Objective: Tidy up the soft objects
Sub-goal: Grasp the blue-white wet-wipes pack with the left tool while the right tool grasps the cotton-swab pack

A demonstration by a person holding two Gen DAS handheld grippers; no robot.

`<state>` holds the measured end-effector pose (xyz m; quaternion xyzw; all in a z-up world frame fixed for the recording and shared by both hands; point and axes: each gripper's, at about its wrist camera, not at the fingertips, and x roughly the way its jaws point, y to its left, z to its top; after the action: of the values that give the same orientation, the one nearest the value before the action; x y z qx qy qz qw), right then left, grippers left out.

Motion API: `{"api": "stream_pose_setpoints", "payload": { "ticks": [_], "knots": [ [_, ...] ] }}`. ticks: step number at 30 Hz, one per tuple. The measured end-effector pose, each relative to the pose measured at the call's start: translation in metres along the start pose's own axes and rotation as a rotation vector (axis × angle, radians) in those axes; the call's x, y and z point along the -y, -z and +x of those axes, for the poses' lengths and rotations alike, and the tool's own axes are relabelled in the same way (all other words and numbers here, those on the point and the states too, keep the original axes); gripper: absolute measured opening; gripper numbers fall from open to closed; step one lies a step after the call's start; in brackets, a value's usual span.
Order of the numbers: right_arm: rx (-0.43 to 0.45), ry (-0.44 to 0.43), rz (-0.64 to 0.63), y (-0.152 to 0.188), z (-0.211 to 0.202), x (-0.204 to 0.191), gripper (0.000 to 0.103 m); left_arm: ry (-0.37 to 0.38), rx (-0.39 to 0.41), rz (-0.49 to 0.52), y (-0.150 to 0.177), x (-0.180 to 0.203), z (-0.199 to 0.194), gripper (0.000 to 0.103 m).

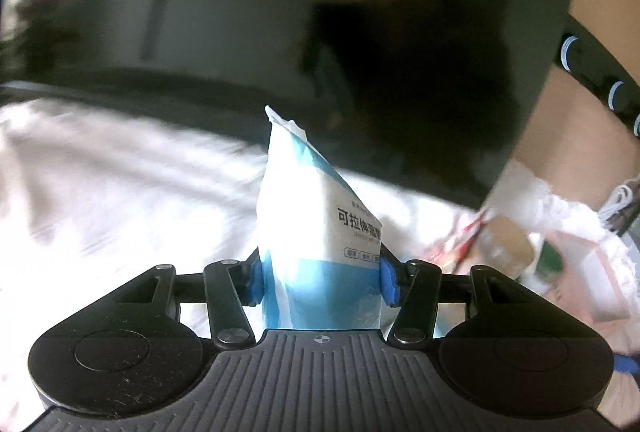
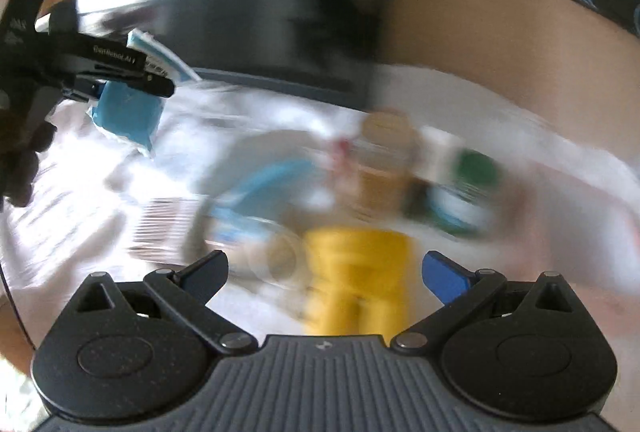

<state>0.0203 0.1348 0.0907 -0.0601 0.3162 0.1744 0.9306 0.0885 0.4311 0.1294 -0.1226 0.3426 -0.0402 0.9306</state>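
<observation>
Though smeared by motion at the edges, shows the left tool (image 1: 322, 280) closed partway onto a soft blue-and-white packet (image 1: 316, 216), blue pads (image 1: 387, 282) pressing its two sides near the lower end, crimped top pointing away from the camera toward a large dark panel (image 1: 280, 12). Printed with dark Chinese characters on the white band. Held over a rumpled white cloth (image 1: 100, 192), well apart from a cluster of blurred items at the right edge. Seen again from the right wrist camera at upper left, same packet caught in the black fingers, a dark-gloved hand (image 2: 24, 160) behind them. Nearer that camera, the right tool (image 2: 324, 272) spread wide, gripping nothing, pads touching nothing. Beyond its open jaws, on the cloth, a blurred yellow object (image 2: 356, 272), a tan-lidded jar (image 2: 384, 152), a green-lidded container (image 2: 472, 176) just beside the jar, and a round blue-and-white item (image 2: 256, 184) to their left. Too smeared to tell more about any of these.
</observation>
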Motion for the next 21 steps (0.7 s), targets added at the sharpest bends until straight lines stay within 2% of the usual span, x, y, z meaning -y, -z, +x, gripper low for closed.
{"api": "stream_pose_setpoints", "payload": {
  "ticks": [3,6,9,14,15,17,21],
  "knots": [
    [-0.004,-0.102,-0.067,-0.009,0.024,-0.044,0.103,-0.042,-0.020,-0.078,0.018,-0.037,-0.026,0.057],
    [-0.002,-0.178,-0.077,-0.012,0.044,-0.080,0.103,-0.070,-0.023,-0.188,0.038,-0.072,-0.046,0.057],
    [-0.004,-0.131,-0.078,-0.008,0.068,-0.115,0.103,-0.072,-0.033,-0.269,0.056,-0.095,-0.059,0.057],
    [-0.036,-0.015,-0.151,0.004,0.106,-0.141,0.102,-0.088,-0.062,-0.281,0.070,-0.096,-0.067,0.057],
    [-0.023,-0.009,-0.195,0.006,0.107,-0.145,0.095,-0.090,-0.063,-0.280,0.071,-0.095,-0.068,0.057],
    [-0.050,-0.046,-0.254,0.007,0.106,-0.150,0.080,-0.092,-0.060,-0.277,0.073,-0.096,-0.070,0.057],
    [-0.047,-0.108,-0.220,0.000,0.079,-0.131,0.078,-0.056,-0.055,-0.271,0.068,-0.083,-0.064,0.057]
  ]
}}
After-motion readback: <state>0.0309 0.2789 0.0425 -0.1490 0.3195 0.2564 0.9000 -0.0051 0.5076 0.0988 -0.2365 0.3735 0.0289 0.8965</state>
